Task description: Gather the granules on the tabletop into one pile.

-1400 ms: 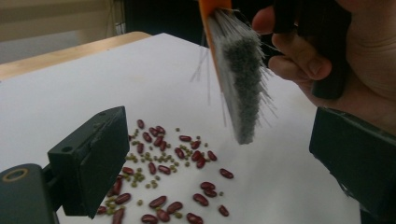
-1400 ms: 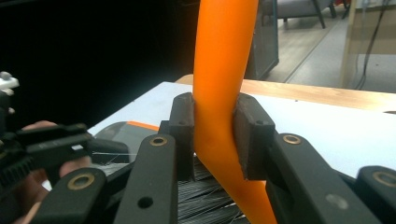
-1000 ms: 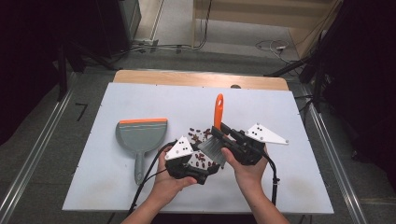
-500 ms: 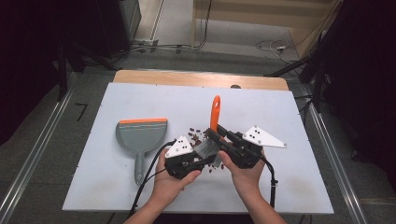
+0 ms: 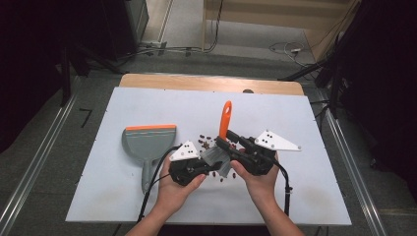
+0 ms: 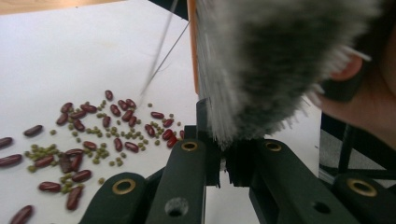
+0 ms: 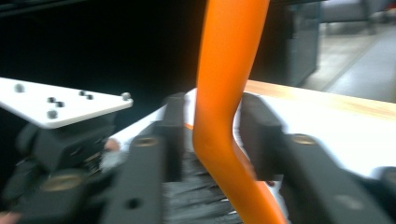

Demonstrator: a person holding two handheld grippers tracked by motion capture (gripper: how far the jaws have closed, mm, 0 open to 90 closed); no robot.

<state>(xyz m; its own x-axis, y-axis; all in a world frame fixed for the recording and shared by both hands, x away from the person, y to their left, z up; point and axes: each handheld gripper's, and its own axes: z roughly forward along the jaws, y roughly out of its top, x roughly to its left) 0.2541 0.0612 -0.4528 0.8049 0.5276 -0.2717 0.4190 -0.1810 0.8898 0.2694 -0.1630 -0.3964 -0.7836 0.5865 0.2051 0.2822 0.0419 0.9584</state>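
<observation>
White and bare toward its edges, the counter sits in the middle of the high view with dark floor and cables behind it, and the work gathers just below its centre. A hand brush with an orange handle is being passed between the two grippers: the left gripper has just been closing, and the left gripper view shows its jaws pinched on the edge of the grey bristle head. The right gripper has just been opening, and in the right gripper view its jaws stand a little apart on either side of the orange handle, seemingly no longer pressing it. Scattered kidney beans and small green beans lie on the counter left of the brush, and the grey dustpan waits well apart at the left (untouched). The hand-over looks nearly done; next the right gripper probably needs to back clear, so one gripper can fetch the dustpan before sweeping.
</observation>
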